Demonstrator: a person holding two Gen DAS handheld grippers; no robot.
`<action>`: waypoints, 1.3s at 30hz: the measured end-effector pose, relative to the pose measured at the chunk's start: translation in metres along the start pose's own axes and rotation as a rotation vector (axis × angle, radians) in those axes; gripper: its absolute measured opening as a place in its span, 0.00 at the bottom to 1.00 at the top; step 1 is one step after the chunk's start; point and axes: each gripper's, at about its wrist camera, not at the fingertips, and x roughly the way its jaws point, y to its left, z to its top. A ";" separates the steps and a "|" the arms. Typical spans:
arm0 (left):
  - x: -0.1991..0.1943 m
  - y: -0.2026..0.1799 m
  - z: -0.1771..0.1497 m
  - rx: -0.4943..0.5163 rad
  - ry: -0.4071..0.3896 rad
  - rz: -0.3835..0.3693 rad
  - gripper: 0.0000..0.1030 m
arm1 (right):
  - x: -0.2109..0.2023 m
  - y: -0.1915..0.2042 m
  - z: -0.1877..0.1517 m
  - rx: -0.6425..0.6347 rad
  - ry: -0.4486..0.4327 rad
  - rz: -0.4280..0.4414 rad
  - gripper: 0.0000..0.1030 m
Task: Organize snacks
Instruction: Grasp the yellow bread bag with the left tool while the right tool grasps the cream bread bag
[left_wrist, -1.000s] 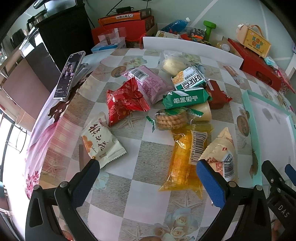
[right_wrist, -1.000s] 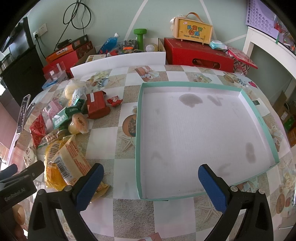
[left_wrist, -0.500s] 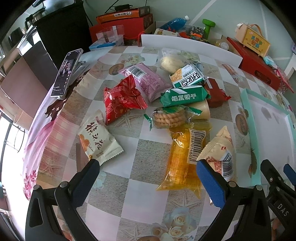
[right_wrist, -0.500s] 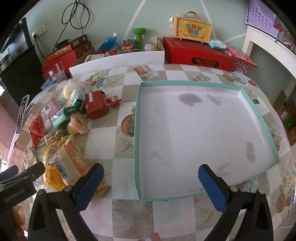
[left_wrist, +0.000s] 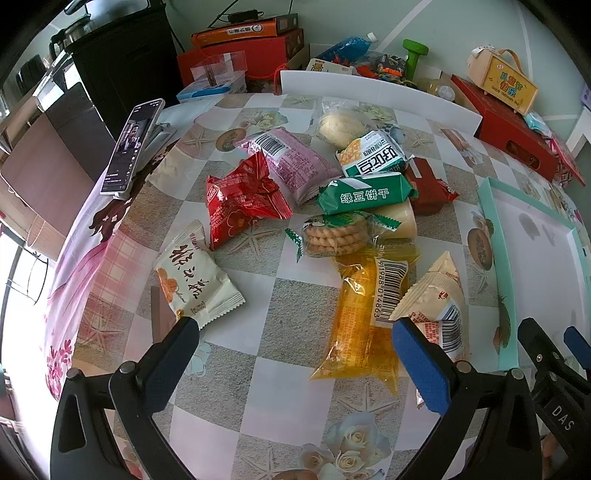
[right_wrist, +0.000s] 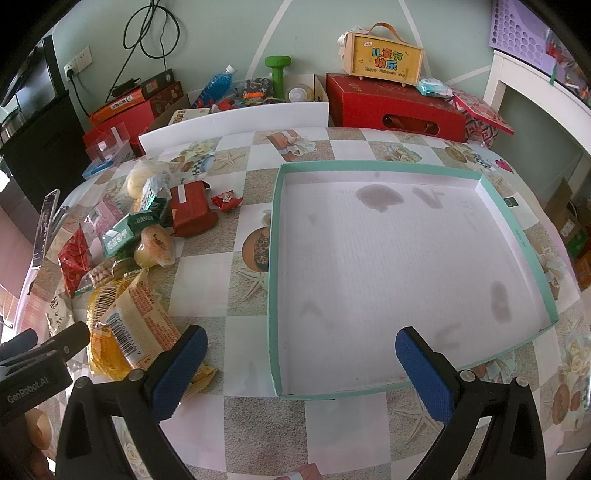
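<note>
Hovering over the table (left_wrist: 295, 325), the left gripper (left_wrist: 291, 354) is spread wide and pinching nothing. The right gripper (right_wrist: 299, 365) is also spread wide and is hanging over the near edge of the tray (right_wrist: 275, 258), which has no snacks in it.

The snacks are lying in a pile on the table, left of the tray. Closest to the left gripper are the yellow pack (left_wrist: 360, 317) and the cream pack (left_wrist: 436, 295), which is leaning on it. The white pack (left_wrist: 194, 280) is sitting apart on the left. Farther back are the red bag (left_wrist: 240, 199), the pink pack (left_wrist: 291, 162), the green pack (left_wrist: 364, 194) and the cookies (left_wrist: 336, 236).

These packs are probably light, soft and a bit slippery, because they are shiny plastic. The cookies look like they could crack if squeezed hard. A good place to grab the yellow pack is likely across its middle, or at the flat crimped end. The puffy red bag may be best pinched by its top seam, so the air inside is not squashed out.
</note>
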 end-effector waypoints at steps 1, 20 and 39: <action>0.000 0.000 0.000 0.000 0.000 0.000 1.00 | 0.000 0.000 0.000 0.000 0.000 0.000 1.00; 0.007 0.056 0.006 -0.194 0.026 -0.017 1.00 | 0.005 0.051 -0.010 -0.118 0.020 0.207 1.00; 0.026 0.010 0.005 -0.096 0.095 -0.130 1.00 | 0.046 0.082 -0.019 -0.203 0.120 0.247 0.84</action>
